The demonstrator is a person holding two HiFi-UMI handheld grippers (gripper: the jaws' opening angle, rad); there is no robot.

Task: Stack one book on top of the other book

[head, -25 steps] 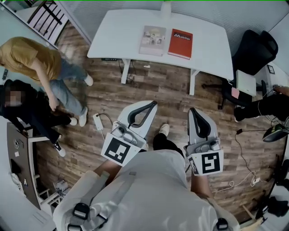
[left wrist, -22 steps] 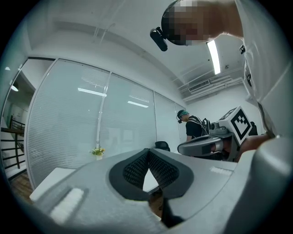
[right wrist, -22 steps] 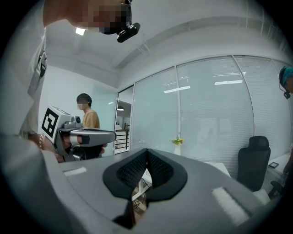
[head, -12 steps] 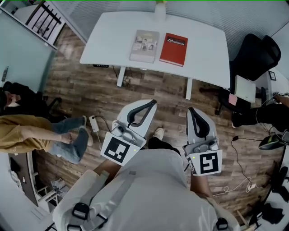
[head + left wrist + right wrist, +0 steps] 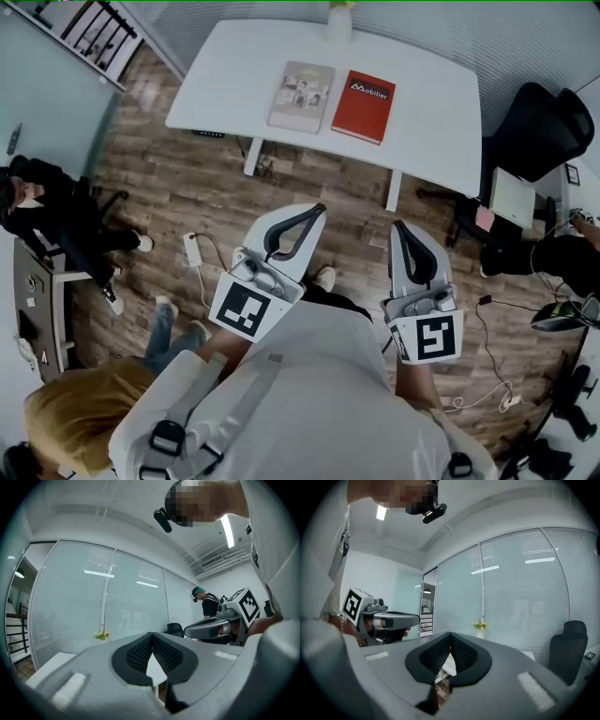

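Observation:
Two books lie side by side on the white table (image 5: 234, 66) far ahead: a grey-beige book (image 5: 301, 97) on the left and a red book (image 5: 364, 106) on the right, a narrow gap between them. My left gripper (image 5: 319, 212) and right gripper (image 5: 397, 228) are held level above the wooden floor, well short of the table. Both are shut with nothing between the pads. In the left gripper view the left gripper (image 5: 151, 639) shows closed jaws, the table edge (image 5: 47, 665) beyond. The right gripper view shows the right gripper (image 5: 450, 640) closed too.
A black office chair (image 5: 539, 127) stands right of the table. A person in black (image 5: 47, 216) sits at the left, another person with a yellow top (image 5: 80, 427) is at lower left. Cables and a power adapter (image 5: 193, 251) lie on the floor. A small flower vase (image 5: 102, 634) stands at the table's far edge.
The table and books have come slightly nearer in the head view. The person in the yellow top has walked from upper left down to lower left. Both grippers remain shut.

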